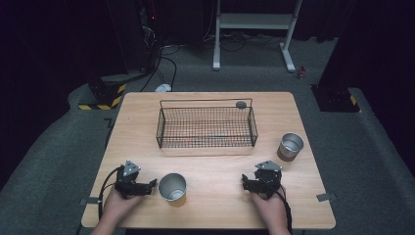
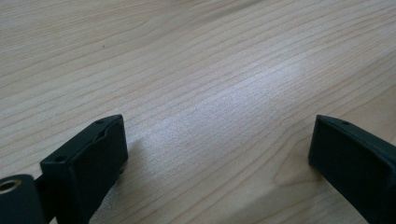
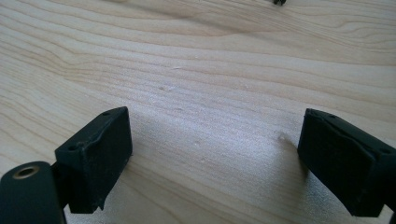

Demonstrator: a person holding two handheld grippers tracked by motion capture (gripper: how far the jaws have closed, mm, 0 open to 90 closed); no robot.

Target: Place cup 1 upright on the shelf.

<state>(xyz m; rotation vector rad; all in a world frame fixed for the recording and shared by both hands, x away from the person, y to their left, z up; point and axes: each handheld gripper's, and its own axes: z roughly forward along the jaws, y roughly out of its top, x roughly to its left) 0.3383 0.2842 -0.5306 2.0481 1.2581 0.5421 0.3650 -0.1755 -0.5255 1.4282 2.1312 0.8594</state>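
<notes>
Two hand-held grippers rest near the front edge of the wooden table (image 1: pixel 210 171). My left gripper (image 1: pixel 152 184) lies at the front left, pointing right toward a steel cup (image 1: pixel 172 187) that stands upright just beyond its tips. In the left gripper view the left gripper (image 2: pixel 217 140) has its jaws wide apart over bare wood with nothing between them. My right gripper (image 1: pixel 243 181) lies at the front right, pointing left. Its own view shows the right gripper (image 3: pixel 212 137) with jaws spread over bare wood. A second steel cup (image 1: pixel 290 146) stands at the right.
A black wire basket (image 1: pixel 206 126) sits in the middle of the table toward the back, with a small dark round thing (image 1: pixel 241 104) at its far right rim. Beyond the table lie grey floor, cables and a white stand (image 1: pixel 254 22).
</notes>
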